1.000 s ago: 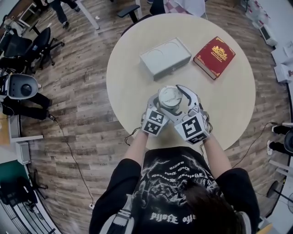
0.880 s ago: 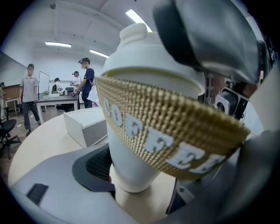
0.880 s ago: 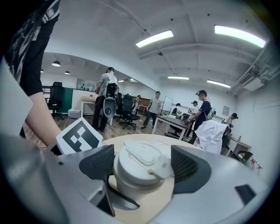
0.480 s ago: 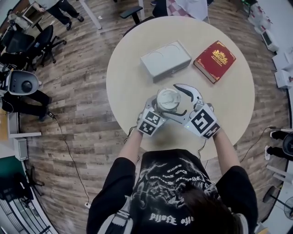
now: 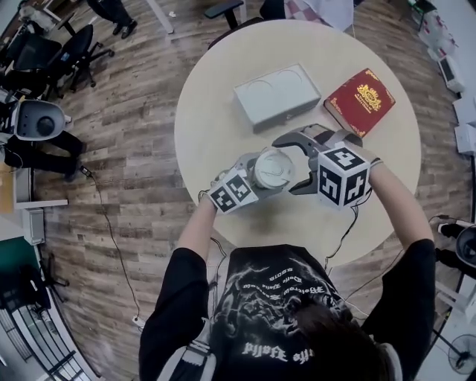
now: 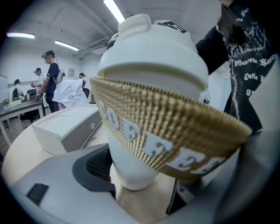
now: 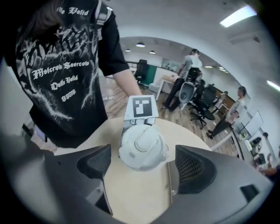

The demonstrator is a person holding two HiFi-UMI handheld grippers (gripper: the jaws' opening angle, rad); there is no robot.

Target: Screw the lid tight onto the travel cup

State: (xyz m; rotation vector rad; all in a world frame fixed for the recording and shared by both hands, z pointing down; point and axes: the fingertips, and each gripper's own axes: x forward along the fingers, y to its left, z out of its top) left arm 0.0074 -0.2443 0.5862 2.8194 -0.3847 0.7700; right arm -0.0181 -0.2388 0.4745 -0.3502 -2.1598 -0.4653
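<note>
Presently my left gripper [image 6: 140,183] clamps the travel cup [image 5: 271,170] on the table [image 5: 223,97] while my right gripper [image 7: 142,168], jaws just opened, straddles its lid [image 7: 142,146] untouched; an off-centre re-grip risks cross-threading.

Office: swivel chairs [image 5: 74,52], wood floor [image 5: 126,149], ceiling striplights [image 6: 114,11].

On table [image 5: 216,126]: travel cup [image 5: 273,168]; box [image 5: 277,95], book [image 5: 360,101] behind.

White travel cup [image 6: 131,170] wrapped in a gold woven sleeve [image 6: 166,131] lettered COFFEE, standing upright toward the near edge of the round counter [image 5: 223,111]. A white lid [image 5: 273,168] with a flip tab sits on top.
</note>
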